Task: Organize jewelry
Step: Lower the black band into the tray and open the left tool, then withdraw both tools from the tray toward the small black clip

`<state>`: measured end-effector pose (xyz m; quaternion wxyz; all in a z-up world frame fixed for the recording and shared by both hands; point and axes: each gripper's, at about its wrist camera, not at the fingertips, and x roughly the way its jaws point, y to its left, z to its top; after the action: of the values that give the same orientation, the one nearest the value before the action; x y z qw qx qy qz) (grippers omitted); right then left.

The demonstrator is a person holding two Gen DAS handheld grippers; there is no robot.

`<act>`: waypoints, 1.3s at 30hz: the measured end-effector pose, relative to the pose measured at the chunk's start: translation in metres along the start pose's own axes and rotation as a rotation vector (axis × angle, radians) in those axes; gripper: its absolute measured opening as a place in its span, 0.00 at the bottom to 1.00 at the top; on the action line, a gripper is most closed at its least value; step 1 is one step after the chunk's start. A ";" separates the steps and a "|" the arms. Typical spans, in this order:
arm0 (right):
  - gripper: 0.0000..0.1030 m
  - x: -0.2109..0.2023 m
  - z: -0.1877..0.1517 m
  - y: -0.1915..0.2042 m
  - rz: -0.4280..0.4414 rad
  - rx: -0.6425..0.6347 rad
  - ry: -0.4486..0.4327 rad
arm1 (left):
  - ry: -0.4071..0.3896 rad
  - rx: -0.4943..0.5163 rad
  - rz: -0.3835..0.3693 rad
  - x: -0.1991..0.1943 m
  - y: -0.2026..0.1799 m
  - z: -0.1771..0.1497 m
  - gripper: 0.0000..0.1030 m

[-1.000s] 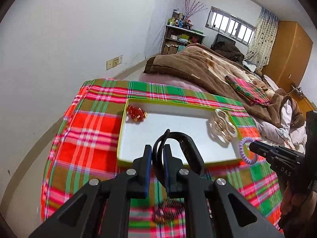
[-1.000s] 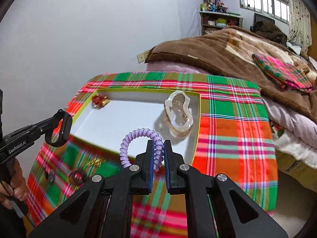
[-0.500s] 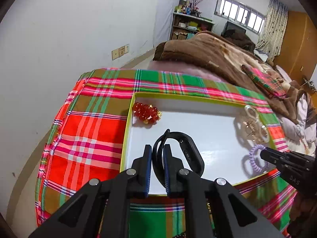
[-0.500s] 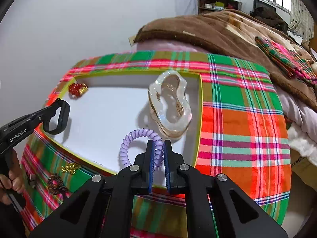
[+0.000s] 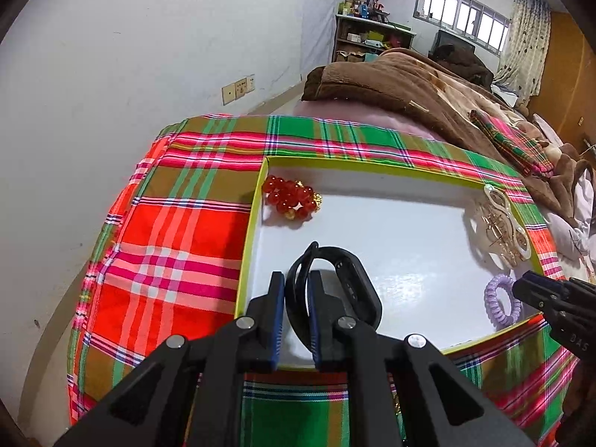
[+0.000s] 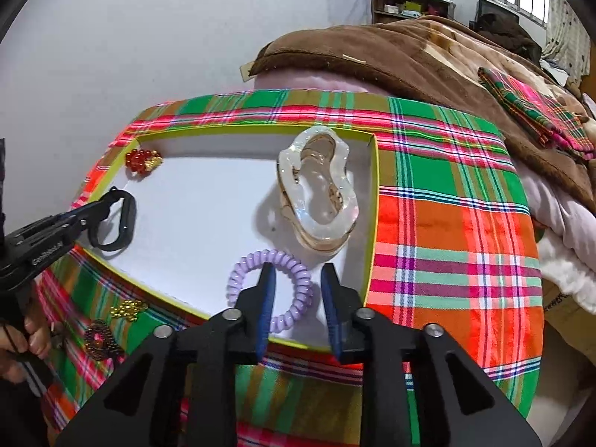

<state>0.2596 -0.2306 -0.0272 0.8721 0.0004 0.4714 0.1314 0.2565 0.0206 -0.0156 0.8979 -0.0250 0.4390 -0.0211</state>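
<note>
A white tray with a yellow-green rim (image 5: 372, 164) (image 6: 373, 223) lies on a plaid cloth. My left gripper (image 5: 296, 290) (image 6: 93, 216) is shut on a black band (image 5: 354, 283) (image 6: 123, 223), held low over the tray's near left part. My right gripper (image 6: 298, 283) (image 5: 529, 287) is opening. The purple spiral hair tie (image 6: 235, 279) (image 5: 488, 298) lies flat on the tray floor with one finger over the ring, and the pads are off it. A red bead bracelet (image 5: 290, 197) (image 6: 139, 160) sits in the far left corner. A pearly claw clip (image 5: 503, 223) (image 6: 288, 182) lies at the right.
On the plaid cloth (image 6: 447, 242) in front of the tray lie a gold bead piece (image 6: 128, 309) and a dark beaded piece (image 6: 100, 339). A person's hand (image 6: 22, 339) grips the left tool. A bed with a brown blanket (image 5: 409, 85) lies behind; a wall is to the left.
Both grippers came down closer to the tray. The right jaws parted and the purple hair tie dropped flat onto the tray floor. The left gripper kept hold of the black band.
</note>
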 end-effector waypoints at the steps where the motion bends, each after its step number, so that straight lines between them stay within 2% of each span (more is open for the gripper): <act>1: 0.33 -0.002 -0.001 0.002 -0.003 -0.006 -0.006 | -0.001 -0.002 0.002 -0.001 0.000 0.000 0.13; 5: 0.35 -0.011 -0.003 0.006 0.011 -0.016 -0.025 | -0.011 -0.008 0.003 -0.006 0.002 0.001 0.14; 9: 0.35 -0.024 -0.008 0.009 0.024 -0.013 -0.045 | -0.027 -0.019 -0.010 -0.015 0.005 0.001 0.22; 17: 0.35 -0.065 -0.029 0.013 0.043 0.008 -0.120 | -0.080 -0.033 -0.033 -0.055 0.009 -0.013 0.22; 26: 0.35 -0.106 -0.065 0.027 0.079 -0.003 -0.149 | -0.113 -0.034 -0.052 -0.106 0.007 -0.048 0.22; 39: 0.35 -0.149 -0.113 0.045 0.105 -0.033 -0.172 | -0.134 -0.041 -0.095 -0.156 -0.004 -0.103 0.22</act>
<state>0.0786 -0.2358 0.0384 0.9012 0.0221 0.3918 0.1840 0.0798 0.0228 0.0445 0.9225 -0.0655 0.3767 -0.0531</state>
